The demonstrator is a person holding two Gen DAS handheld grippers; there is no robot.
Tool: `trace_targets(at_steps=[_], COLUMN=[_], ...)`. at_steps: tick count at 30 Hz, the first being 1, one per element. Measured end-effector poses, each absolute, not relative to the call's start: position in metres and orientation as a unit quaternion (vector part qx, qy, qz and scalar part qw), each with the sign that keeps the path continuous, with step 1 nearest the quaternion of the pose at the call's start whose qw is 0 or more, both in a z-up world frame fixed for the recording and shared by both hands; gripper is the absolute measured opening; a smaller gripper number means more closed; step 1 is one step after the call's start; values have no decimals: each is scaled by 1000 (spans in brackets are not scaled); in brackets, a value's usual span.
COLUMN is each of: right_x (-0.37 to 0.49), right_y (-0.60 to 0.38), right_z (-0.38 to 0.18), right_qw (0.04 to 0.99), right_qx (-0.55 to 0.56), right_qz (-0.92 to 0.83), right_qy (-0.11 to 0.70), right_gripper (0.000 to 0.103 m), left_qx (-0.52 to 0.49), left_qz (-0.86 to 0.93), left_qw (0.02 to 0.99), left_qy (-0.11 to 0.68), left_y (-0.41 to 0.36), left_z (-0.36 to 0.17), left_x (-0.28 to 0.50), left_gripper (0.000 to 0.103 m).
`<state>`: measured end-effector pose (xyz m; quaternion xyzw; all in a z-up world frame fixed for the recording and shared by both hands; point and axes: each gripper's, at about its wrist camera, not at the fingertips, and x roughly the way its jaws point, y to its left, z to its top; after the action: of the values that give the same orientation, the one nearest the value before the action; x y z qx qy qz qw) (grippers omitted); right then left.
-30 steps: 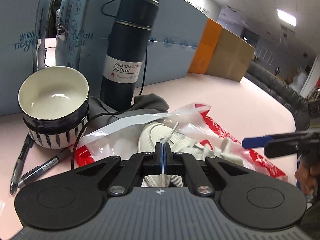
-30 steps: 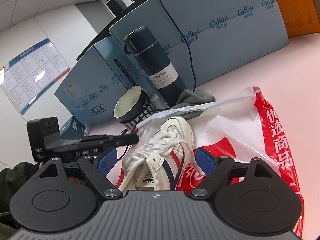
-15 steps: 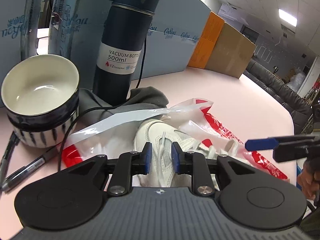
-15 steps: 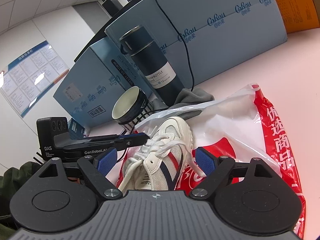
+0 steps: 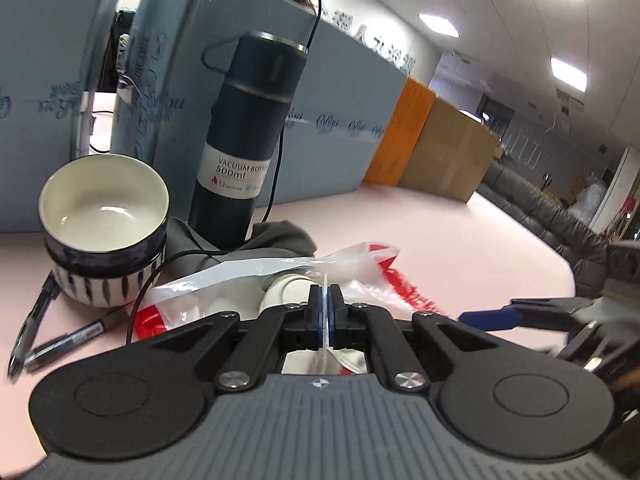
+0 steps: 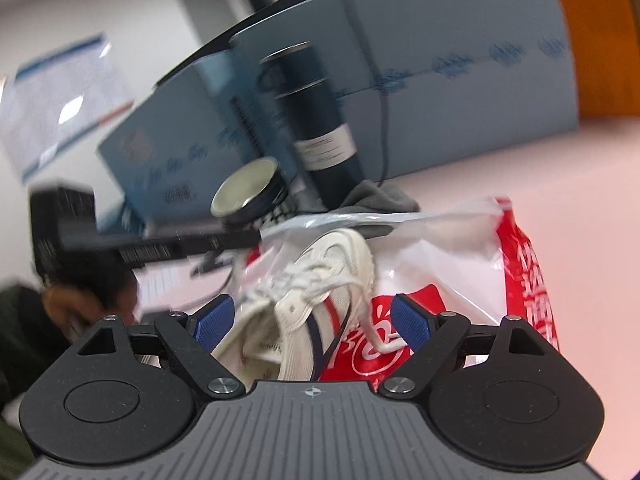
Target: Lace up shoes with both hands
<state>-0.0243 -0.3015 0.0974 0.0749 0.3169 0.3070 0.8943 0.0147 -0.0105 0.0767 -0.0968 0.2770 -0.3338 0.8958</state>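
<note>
A white sneaker (image 6: 336, 264) with red and navy stripes lies on a red-and-white plastic bag (image 6: 520, 280). My left gripper (image 5: 325, 312) is shut on a white shoelace (image 5: 325, 284), whose tip sticks up above the blue pads just in front of the sneaker's toe (image 5: 288, 284). In the right wrist view the left gripper (image 6: 252, 238) reaches in from the left above the laces. My right gripper (image 6: 312, 320) stands open astride the sneaker's heel end, pads apart from it. A loose lace end (image 6: 372, 332) hangs by its right pad.
A striped bowl (image 5: 104, 216), a dark vacuum bottle (image 5: 244, 152), a grey cloth (image 5: 280, 236) and a black cable stand behind the bag. Pens (image 5: 60, 344) lie at the left. Blue boxes (image 5: 344, 92) wall the back of the pink table (image 5: 460, 248).
The left jaws opened over the sneaker's laces, then shut again on a lace, and the gripper drew back and up. The right gripper rolled, and its view is now blurred.
</note>
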Motion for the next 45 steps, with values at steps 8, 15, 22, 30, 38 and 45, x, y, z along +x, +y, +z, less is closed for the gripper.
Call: trace_targets(at_steps=[8, 15, 22, 30, 38, 45], right_x=[-35, -3, 23, 28, 33, 34], right_y=[-277, -317, -368, -369, -370, -370], right_z=[81, 77, 3, -2, 2, 1], right_qw=[896, 849, 657, 638, 644, 644], right_qx=[-37, 172, 523, 533, 517, 513], right_qz=[325, 338, 304, 314, 324, 327], right_qy=[299, 368, 449, 459, 463, 464], right_gripper=[22, 11, 12, 12, 13, 13], left_qx=[-80, -33, 55, 101, 119, 138], left_qz=[-332, -340, -348, -351, -354, -362], left_qw=[897, 898, 894, 888, 883, 877], left_qy=[280, 277, 276, 281, 283, 284], left_y=[-16, -38, -77, -98, -103, -108], left_z=[79, 85, 80, 77, 76, 79], left_x=[-14, -34, -45, -46, -44, -41], left_gripper=[2, 2, 2, 2, 2, 2])
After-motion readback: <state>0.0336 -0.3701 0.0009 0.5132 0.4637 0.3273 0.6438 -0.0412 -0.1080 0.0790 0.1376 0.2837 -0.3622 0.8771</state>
